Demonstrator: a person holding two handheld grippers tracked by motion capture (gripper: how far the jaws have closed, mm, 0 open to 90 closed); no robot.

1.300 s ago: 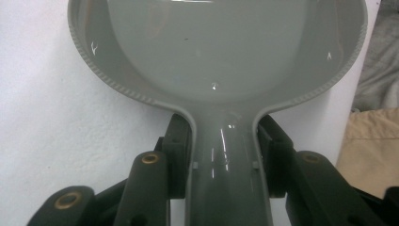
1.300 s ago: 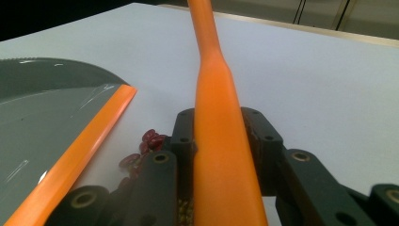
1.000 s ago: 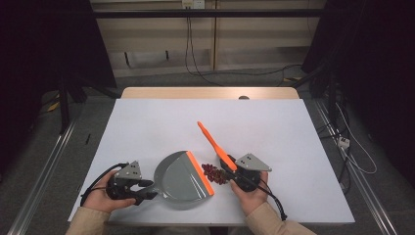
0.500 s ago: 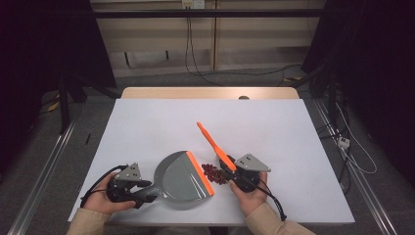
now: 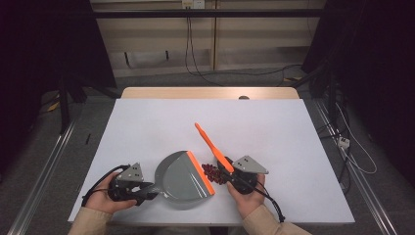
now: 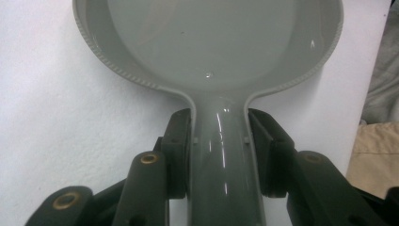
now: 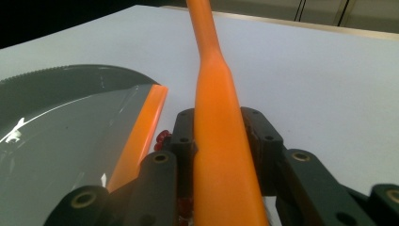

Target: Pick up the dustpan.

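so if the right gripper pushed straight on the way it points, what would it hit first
Likely the red bits just ahead of the right gripper, then the dustpan's orange lip; depth is hard to judge.

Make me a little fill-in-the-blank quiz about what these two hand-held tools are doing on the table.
1. The left gripper is shut on the handle of the grey ____.
2. The right gripper is shut on a brush whose handle is coloured ____.
3. The small dark red bits lie on the white table just beside the dustpan's ____ lip.

Missing words: dustpan; orange; orange
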